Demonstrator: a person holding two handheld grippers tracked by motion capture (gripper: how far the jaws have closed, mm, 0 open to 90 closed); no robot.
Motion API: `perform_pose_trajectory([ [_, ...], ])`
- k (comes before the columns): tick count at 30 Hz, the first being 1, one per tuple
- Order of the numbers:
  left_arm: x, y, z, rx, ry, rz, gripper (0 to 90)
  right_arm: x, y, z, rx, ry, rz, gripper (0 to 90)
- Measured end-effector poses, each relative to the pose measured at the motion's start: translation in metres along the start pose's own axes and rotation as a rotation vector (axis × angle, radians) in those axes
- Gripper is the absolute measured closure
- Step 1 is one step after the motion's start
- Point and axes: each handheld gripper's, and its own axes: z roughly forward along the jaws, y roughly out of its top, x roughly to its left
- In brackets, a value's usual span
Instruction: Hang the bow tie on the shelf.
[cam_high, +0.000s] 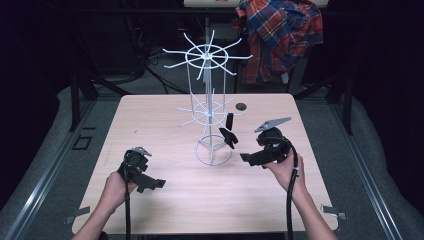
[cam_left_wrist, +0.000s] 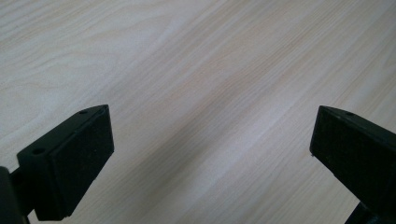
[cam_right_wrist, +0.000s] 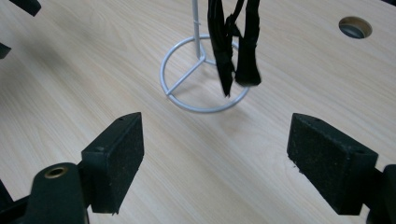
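Room: dark, plaid shirt (cam_high: 280, 37) hung behind; light wood table (cam_high: 165, 200), cable hole (cam_high: 241, 106) near far edge.
Rack: white wire rack (cam_high: 207, 107) mid-table, ring base (cam_right_wrist: 204, 74), spokes in two tiers.
Straps: black straps (cam_right_wrist: 233, 42) hanging from a lower spoke, tips just above base ring; high view puts them (cam_high: 229, 132) right of the post.
Right gripper: (cam_high: 245, 157) near rack, aimed at straps; jaws spread wide, nothing between pads (cam_right_wrist: 119, 158).
Left gripper: (cam_high: 161, 183) low over bare table left of rack, well apart from it; jaws wide, empty, pad (cam_left_wrist: 81, 163) over wood only.
Step, judged: straps hung, right gripper clear of them.
Risk 1: loose hang on thin spoke; brush from a jaw probably slides straps off.
Risk 2: rack light, narrow base; bump on post or spoke likely tips it.
Risk 3: right cable (cam_high: 289, 200) trailing near hand; snag possible on sweep.
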Motion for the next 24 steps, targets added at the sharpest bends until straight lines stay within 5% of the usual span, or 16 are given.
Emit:
perform_pose_trajectory([
  [13,0.0,0.0,0.0,0.003,0.0,-0.003,0.0,-0.017,-0.033,-0.012,0.046,-0.045,0.069,11.8],
  [24,-0.001,0.0,0.001,0.004,-0.003,0.003,0.0,-0.027,-0.074,0.002,0.179,-0.098,0.086,9.3],
])
